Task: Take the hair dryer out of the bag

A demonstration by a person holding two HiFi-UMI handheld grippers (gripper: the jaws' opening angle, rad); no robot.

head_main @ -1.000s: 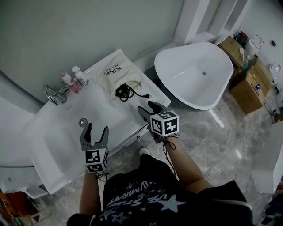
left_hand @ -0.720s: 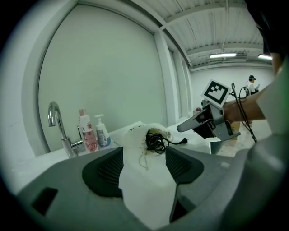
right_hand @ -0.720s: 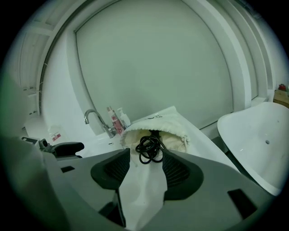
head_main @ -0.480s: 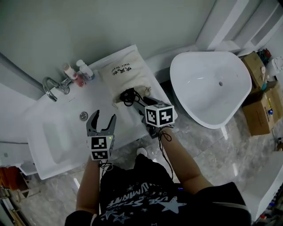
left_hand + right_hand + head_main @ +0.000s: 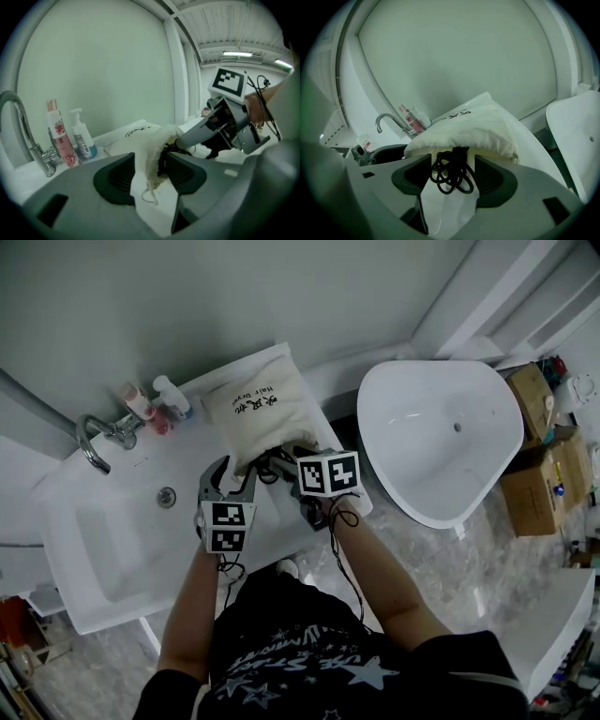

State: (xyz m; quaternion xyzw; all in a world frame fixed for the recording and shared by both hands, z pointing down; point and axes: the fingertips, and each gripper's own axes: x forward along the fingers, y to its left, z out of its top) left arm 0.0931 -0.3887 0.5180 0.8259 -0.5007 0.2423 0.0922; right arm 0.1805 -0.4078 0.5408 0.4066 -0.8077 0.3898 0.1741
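A cream drawstring bag [image 5: 258, 409] with black print lies on the white counter [image 5: 300, 512] to the right of the sink. A coiled black cord [image 5: 273, 465] spills from its mouth; the hair dryer itself is hidden inside. My left gripper [image 5: 229, 480] is open at the mouth's left side. Its jaws have just been closing, and the bag's rim [image 5: 151, 161] hangs between them without being pinched. My right gripper [image 5: 281, 463] is open at the mouth's right side. Its jaws have just been opening, with the cord [image 5: 452, 176] between them under the bag [image 5: 473, 126].
A chrome faucet [image 5: 94, 432] and two small bottles [image 5: 155, 404] stand behind the sink basin [image 5: 122, 531]. A white bathtub [image 5: 441, 437] sits on the floor to the right, with cardboard boxes [image 5: 544, 456] beyond it. The wall runs close behind the bag.
Both grippers have moved forward from the counter's front edge to the bag's mouth. The left one now straddles the bag's rim and the right one straddles the cord.
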